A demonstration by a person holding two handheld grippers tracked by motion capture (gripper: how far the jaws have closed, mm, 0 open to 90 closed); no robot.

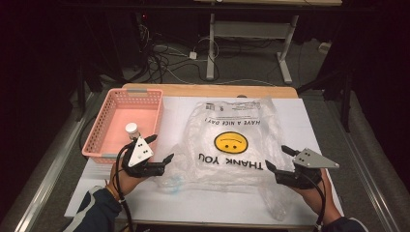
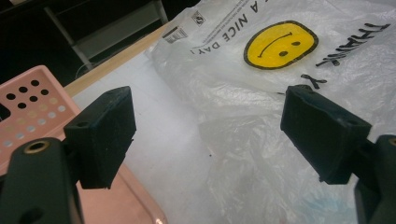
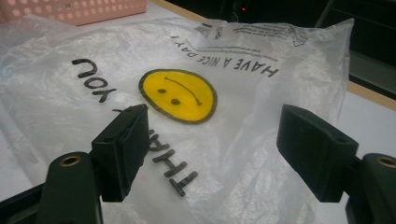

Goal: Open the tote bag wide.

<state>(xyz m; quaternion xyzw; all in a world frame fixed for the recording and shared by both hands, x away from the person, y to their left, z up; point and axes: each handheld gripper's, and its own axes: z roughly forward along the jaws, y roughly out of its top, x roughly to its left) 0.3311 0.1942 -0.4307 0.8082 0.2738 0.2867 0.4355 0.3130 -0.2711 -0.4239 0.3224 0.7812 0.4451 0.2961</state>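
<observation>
A clear plastic bag (image 1: 232, 145) printed with a yellow smiley face and "THANK YOU" lies flat on the white table cover. My left gripper (image 1: 162, 147) stands open at the bag's left edge, beside the pink basket (image 1: 99, 130). My right gripper (image 1: 279, 158) stands open at the bag's right edge. In the left gripper view the bag (image 2: 280, 93) lies beyond and under the right jaw, with the basket (image 2: 28, 107) at the left. The right gripper view looks across the bag (image 3: 187, 93) between wide-apart jaws. Neither gripper holds anything.
A small white-capped bottle (image 1: 131, 129) stands upright in the pink basket, close to my left gripper. The white cover (image 1: 309, 121) lies over a wooden table (image 1: 208, 90). Table legs and cables are on the floor behind.
</observation>
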